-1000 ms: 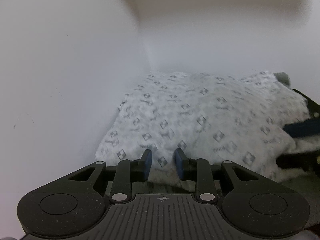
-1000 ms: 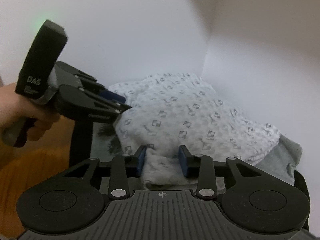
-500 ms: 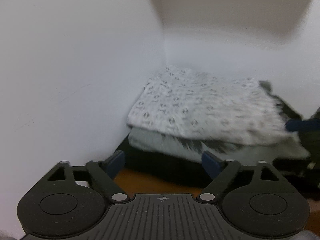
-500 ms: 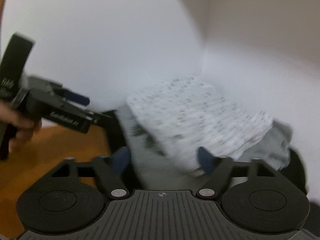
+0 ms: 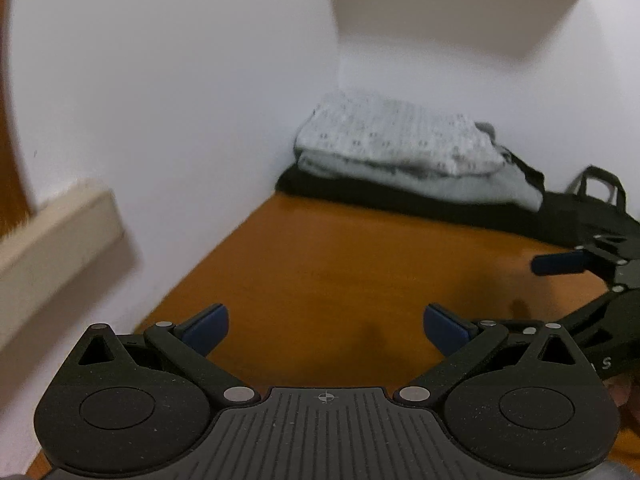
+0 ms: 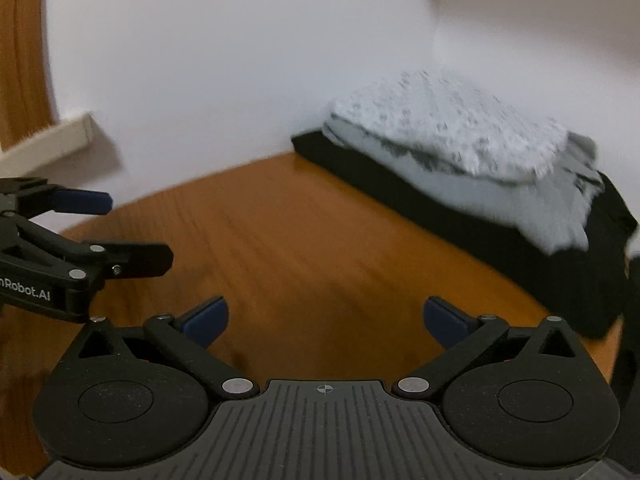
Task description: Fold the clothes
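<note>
Two handheld grippers hang over a bare stretch of orange-brown wooden tabletop [image 5: 340, 264], both with jaws spread wide and nothing between them; the jaws have just been opening. The left gripper [image 5: 326, 322] points toward the far corner, its blue pads [image 5: 206, 324] well apart above open wood. The right gripper [image 6: 325, 316] sits just beside it, likewise gaping over clear board.

The folded clothes lie stacked in the corner where two white walls [image 5: 180, 100] meet: a white patterned garment [image 5: 396, 138] on top, a pale grey-green garment [image 5: 424, 182] beneath it, and a black fabric layer [image 5: 384, 198] at the bottom, touching the table. The pile sits tight against both walls and well apart from either tool. From the right wrist view the same stack [image 6: 452, 140] runs along the right-hand wall, its black base reaching the table's curved edge [image 6: 576, 336] at the right.

A black bag with handles [image 5: 600, 196] rests just beside the pile along the back wall. A cream-coloured ledge [image 5: 60, 240] juts from the left wall, near the left gripper's side. Between the tools and the stack the wood lies open; motion blur softens the fabric's print.
</note>
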{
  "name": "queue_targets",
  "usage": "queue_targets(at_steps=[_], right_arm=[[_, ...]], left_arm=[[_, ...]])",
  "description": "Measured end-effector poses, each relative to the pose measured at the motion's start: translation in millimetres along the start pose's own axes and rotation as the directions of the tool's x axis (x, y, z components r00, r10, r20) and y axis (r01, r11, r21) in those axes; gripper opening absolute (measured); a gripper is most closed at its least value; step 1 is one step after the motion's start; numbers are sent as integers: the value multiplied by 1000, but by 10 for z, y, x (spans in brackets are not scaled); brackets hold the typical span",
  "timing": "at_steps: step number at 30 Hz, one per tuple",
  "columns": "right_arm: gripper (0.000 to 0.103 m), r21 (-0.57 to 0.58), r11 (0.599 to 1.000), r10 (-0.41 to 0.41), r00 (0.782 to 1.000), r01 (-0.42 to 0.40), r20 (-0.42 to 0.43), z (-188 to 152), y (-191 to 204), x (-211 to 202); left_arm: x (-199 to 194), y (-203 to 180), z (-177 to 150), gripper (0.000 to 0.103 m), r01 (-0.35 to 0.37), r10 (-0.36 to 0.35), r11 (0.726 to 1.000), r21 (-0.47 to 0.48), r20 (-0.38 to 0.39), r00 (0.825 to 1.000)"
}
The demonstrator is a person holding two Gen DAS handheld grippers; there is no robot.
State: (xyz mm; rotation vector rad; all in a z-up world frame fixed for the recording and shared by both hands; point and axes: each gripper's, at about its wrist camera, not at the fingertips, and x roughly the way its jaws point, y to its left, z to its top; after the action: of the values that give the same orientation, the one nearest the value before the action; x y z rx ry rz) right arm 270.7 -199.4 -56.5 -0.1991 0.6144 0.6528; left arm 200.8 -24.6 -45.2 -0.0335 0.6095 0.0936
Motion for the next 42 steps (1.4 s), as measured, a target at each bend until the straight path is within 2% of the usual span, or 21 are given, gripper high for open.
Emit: queue_targets(at_steps=[3,6,10,15,22,29,42], right_arm=[[103,17,998,-63,997,64,-35,-113,146,-28],[103,46,987,-153,988,154,-35,-168,248,-63],[103,172,959,-216,974,224,-62,-226,234,-83],[103,266,901,-333,939,343,-85,-305,257,-150],[103,355,809,-454,882,468,-128,-442,450,-323],[103,374,782,-482,864,499,-146,-534,593,-450],[103,377,777,-489,860,504,-143,-535,637,-464]], left_arm=[[71,64,-86,103,4,-4,1000,29,-22,1000],[88,141,-149,103,21,-21,1000,1,-31,999],[75,143,-191,103,32,-30,999,34,-48,998],[119,122,-216,103,88,-83,994,59,-87,993],[112,68,-253,103,119,-109,988,103,-101,989],[93,85,-264,103,130,-119,986,109,-103,988],[88,83,-266,103,129,-118,985,112,-104,988]])
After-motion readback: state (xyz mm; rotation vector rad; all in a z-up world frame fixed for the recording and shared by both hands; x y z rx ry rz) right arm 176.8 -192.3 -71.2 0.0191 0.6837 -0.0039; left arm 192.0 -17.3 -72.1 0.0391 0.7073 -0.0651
